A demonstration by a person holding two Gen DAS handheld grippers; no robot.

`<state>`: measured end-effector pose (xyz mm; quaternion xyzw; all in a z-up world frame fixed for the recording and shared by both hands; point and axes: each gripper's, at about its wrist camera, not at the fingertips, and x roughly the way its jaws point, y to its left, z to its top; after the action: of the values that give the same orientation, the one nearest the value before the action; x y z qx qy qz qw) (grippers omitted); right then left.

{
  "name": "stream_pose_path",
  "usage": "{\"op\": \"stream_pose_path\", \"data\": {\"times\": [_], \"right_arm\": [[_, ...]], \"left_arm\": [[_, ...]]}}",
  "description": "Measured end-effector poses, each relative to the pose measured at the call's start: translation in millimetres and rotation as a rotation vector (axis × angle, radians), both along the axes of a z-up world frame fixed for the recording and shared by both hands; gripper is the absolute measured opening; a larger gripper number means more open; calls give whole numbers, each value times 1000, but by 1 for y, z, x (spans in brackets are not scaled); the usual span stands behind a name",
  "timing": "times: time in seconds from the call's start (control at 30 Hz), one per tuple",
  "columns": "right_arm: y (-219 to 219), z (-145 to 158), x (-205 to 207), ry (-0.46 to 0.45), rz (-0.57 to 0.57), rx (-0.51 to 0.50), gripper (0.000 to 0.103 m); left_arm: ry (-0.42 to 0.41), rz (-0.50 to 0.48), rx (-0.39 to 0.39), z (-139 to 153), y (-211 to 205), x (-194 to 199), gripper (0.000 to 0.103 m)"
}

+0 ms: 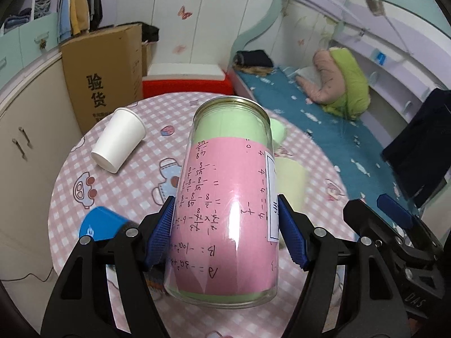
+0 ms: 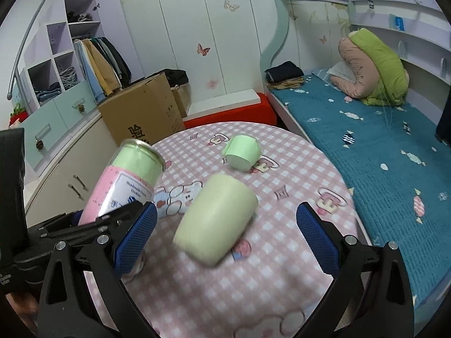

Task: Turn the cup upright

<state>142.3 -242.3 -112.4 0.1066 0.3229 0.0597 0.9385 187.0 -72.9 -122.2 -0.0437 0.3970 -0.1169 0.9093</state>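
left gripper point(image 1: 225, 239) is clamped on a clear cylindrical jar point(image 1: 228, 197), its blue ribbed pads point(image 1: 160, 236) pressed against opposite sides of the jar's lower half. the jar is lined with pink and pale green paper carrying handwritten sums that read upside down, and a white label sits on its right side. its long axis runs away from the camera and leans a little; in the right wrist view the jar point(image 2: 126, 180) tilts with its metal-rimmed far end up and to the right, held above the left edge of the round table point(image 2: 282, 281), which wears a pink checked cloth.

right gripper point(image 2: 225, 236) is spread wide and holds nothing, its pads point(image 2: 315, 239) well apart on either side of a pale green cup point(image 2: 217, 219). this cup lies on its side on the cloth, long axis diagonal, one end toward the camera at lower left and the other at upper right; blur hides which end is the mouth. whether the pads touch it cannot be told.

farther back a smaller green cup point(image 2: 242, 155) also lies on its side. a white paper cup point(image 1: 118, 140) lies tipped over at the table's left, its open rim toward lower left. a blue object point(image 1: 104, 222) sits beside the left gripper.
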Motion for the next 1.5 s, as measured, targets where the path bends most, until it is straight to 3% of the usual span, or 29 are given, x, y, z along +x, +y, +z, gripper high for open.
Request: {"op": "stream_pose_path", "data": {"times": [0.33,0.63,1.17,1.27,1.3,1.33,1.5], "right_arm": [[-9,10,-59,-10,-22,-7,95],[-8,-12,-84,30,-12,-22,95],[5,-34,-83,86,20,-21,96],[7,-35,-83,90,22,-25,96],[8,-34,-83,91,23,-27,96],[9,-34,-83,91,23,-28,96],[16,-24,-86,67,26,-27,96]], "left_arm": [[3,18,-57,3,-1,-69,70],[63,51,-72,-34,0,-102,71],[143,46,-69,-74,-2,-96,71],[124,35,-77,-71,0,-97,77],[110,33,-79,-68,2,-99,86],[98,31,-80,-65,2,-100,89],[54,21,-51,-48,9,-109,90]]}}
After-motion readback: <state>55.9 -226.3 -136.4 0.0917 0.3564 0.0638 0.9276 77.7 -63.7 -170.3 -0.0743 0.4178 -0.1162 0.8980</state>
